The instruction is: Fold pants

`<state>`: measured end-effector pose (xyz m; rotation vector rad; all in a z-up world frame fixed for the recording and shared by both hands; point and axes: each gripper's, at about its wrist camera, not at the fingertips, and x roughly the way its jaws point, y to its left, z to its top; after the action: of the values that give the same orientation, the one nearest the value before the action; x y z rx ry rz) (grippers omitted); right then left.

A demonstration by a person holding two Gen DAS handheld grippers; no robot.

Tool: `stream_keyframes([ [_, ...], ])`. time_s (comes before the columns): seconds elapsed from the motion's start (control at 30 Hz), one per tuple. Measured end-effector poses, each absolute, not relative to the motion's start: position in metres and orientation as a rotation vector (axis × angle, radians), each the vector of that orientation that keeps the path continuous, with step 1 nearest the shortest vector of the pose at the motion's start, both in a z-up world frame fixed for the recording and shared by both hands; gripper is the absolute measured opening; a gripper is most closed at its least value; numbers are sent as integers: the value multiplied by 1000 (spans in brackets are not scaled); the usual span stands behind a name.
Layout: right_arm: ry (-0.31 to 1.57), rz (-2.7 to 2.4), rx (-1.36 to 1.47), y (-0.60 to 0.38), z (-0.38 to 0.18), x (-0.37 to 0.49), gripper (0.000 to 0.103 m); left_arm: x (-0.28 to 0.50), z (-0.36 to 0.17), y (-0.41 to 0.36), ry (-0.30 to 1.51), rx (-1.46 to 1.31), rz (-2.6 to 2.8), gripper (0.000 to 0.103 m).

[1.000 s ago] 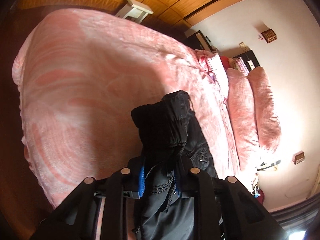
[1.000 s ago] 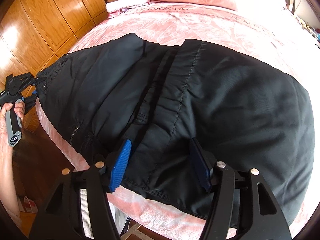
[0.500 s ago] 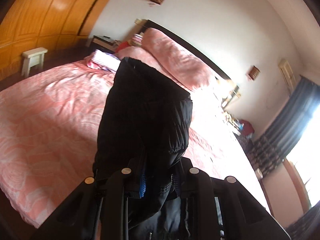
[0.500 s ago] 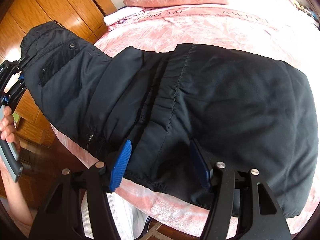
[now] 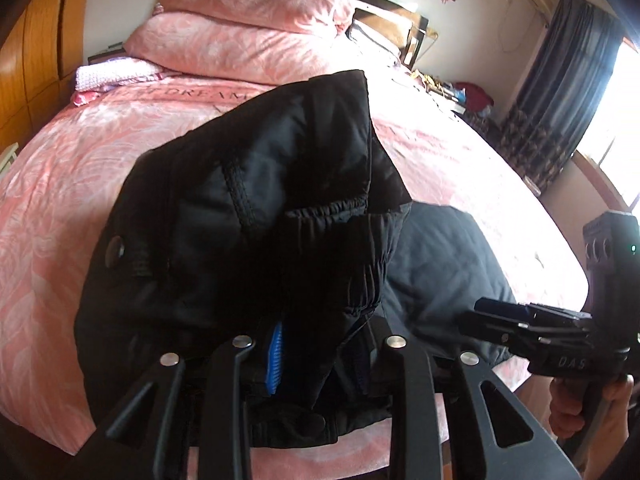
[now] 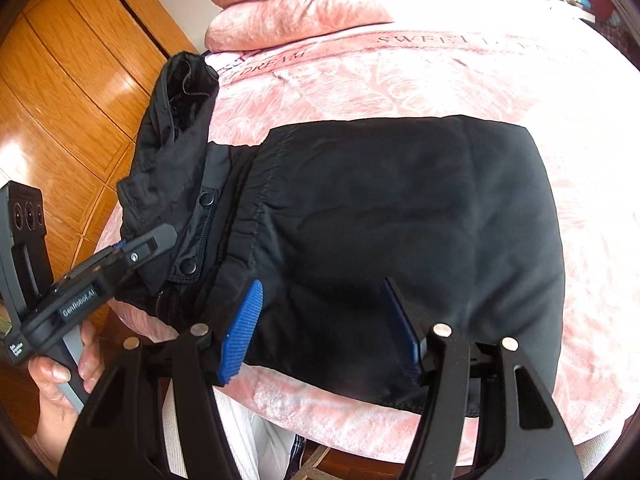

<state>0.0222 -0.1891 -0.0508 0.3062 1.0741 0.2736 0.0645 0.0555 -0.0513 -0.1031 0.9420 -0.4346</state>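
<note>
Black pants (image 6: 400,220) lie on the pink bed near its front edge. My left gripper (image 5: 316,360) is shut on the waistband end of the pants (image 5: 248,232) and holds it lifted above the bed; it also shows in the right wrist view (image 6: 136,252) at the left. My right gripper (image 6: 324,332) is open, its blue pads either side of the pants' near edge, not pinching it. It shows in the left wrist view (image 5: 480,320) at the right.
The pink bedspread (image 6: 400,76) covers the bed, with pink pillows (image 5: 248,12) at the head. A wooden wardrobe (image 6: 60,60) stands to the left. A folded pink cloth (image 5: 116,76) lies near the pillows. Dark curtains (image 5: 560,80) hang at the right.
My left gripper has lifted the waistband end and swung it rightward over the rest of the pants. My right gripper has stayed open at the near edge.
</note>
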Motion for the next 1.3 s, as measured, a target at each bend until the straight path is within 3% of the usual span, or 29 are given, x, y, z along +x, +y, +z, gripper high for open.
stream_keyframes([
  [0.07, 1076, 264, 309, -194, -54, 23, 63, 62, -55, 54, 1008, -141, -505, 80],
  [0.1, 1079, 263, 313, -196, -55, 22, 63, 60, -57, 57, 1020, -173, -521, 86],
  [0.4, 1097, 263, 273, -186, -61, 29, 67, 63, -24, 111, 917, -278, -415, 86],
  [0.57, 1094, 271, 279, -181, -55, 27, 67, 92, -61, 118, 1012, -298, -372, 86],
  [0.67, 1086, 282, 271, -177, -49, 28, 67, 91, -79, 95, 1015, -176, -376, 87],
  [0.97, 1049, 396, 279, -156, -26, 44, 74, 75, -45, 130, 949, -244, -329, 87],
  [1.3, 1151, 407, 289, -122, -45, 73, 76, 94, -65, 161, 1055, -195, -131, 88],
])
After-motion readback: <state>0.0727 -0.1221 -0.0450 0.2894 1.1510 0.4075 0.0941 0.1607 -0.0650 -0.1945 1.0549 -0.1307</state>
